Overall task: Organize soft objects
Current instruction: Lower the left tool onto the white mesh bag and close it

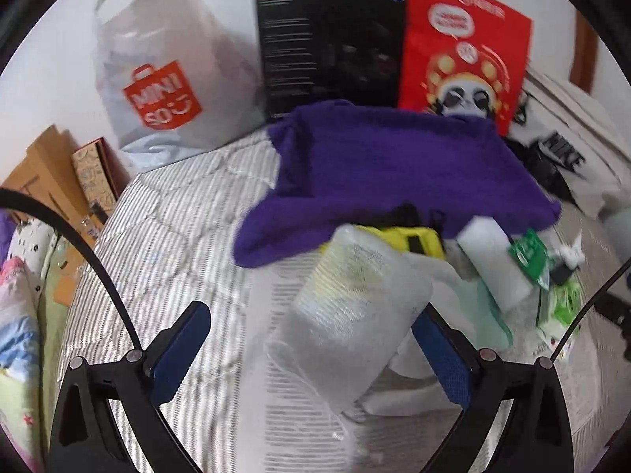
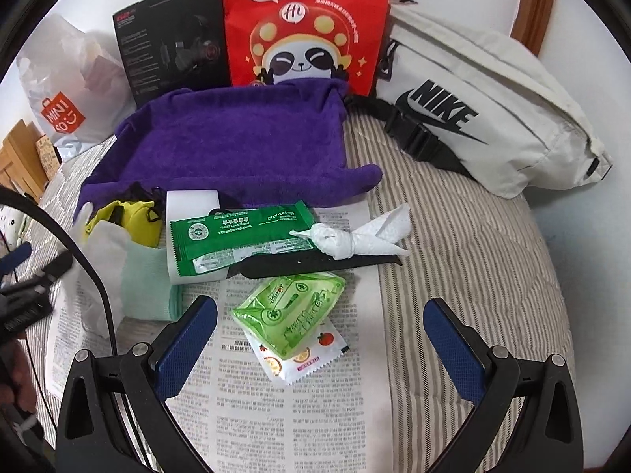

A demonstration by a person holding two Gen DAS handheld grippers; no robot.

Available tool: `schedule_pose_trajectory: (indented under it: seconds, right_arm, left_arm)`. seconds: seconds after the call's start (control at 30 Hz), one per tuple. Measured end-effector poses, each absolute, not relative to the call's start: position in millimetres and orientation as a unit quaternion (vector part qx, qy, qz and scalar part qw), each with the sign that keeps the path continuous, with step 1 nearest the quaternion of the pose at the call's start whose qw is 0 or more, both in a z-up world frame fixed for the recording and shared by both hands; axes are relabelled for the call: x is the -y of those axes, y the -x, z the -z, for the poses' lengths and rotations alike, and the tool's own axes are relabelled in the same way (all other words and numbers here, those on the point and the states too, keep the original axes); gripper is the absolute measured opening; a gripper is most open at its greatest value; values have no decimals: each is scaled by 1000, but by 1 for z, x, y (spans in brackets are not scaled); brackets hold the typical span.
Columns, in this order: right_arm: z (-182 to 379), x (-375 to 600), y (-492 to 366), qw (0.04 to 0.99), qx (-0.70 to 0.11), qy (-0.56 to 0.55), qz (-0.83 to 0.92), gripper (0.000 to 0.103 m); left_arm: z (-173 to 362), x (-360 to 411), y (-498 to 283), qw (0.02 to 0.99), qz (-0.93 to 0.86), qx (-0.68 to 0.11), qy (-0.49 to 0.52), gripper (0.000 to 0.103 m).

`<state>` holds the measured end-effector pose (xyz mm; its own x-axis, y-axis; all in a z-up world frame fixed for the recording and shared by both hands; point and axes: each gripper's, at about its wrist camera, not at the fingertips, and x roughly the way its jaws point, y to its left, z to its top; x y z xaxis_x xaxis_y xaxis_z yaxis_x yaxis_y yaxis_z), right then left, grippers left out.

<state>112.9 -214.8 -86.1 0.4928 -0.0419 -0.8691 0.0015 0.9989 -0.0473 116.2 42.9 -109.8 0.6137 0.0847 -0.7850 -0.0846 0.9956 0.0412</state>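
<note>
A purple towel (image 1: 386, 165) lies spread on the bed; it also shows in the right wrist view (image 2: 236, 142). My left gripper (image 1: 311, 351) is open, with a translucent plastic bag (image 1: 355, 299) between its fingers; the bag's right edge hides the right fingertip, and contact is unclear. My right gripper (image 2: 319, 339) is open above a light green tissue pack (image 2: 292, 311) and a fruit-print sachet (image 2: 303, 358). A yellow pouch (image 2: 130, 216), a mint cloth (image 2: 146, 287), a green wipes packet (image 2: 232, 236) and a knotted white tissue (image 2: 355, 240) lie near the towel.
A newspaper (image 2: 299, 414) covers the striped bedding (image 2: 473, 276). A white Nike waist bag (image 2: 485, 118), a red panda bag (image 2: 307, 19), a black box (image 2: 173, 35) and a Miniso bag (image 2: 67, 90) stand along the wall. A black strap (image 2: 315, 266) lies under the tissue.
</note>
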Motion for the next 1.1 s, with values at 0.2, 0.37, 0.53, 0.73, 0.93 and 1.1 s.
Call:
schedule_pose_trajectory:
  seconds: [0.2, 0.37, 0.53, 0.73, 0.93, 1.1]
  right_arm:
    - [94, 208, -126, 860, -510, 20, 3, 103]
    - [99, 203, -134, 856, -516, 23, -3, 103]
    - [105, 200, -140, 852, -523, 29, -2, 103]
    - [108, 196, -146, 849, -527, 36, -1, 103]
    - [106, 193, -150, 850, -525, 44, -5, 103]
    - [103, 195, -150, 851, -523, 49, -4, 103]
  left_arm:
    - [128, -52, -124, 889, -33, -456, -6, 91]
    - [150, -50, -130, 879, -34, -474, -51, 87]
    - [158, -47, -127, 879, 4, -468, -86, 92]
    - [169, -54, -135, 878, 33, -475, -47, 103]
    - [170, -60, -135, 883, 52, -466, -23, 77]
    - [162, -77, -134, 883, 31, -468, -11, 32]
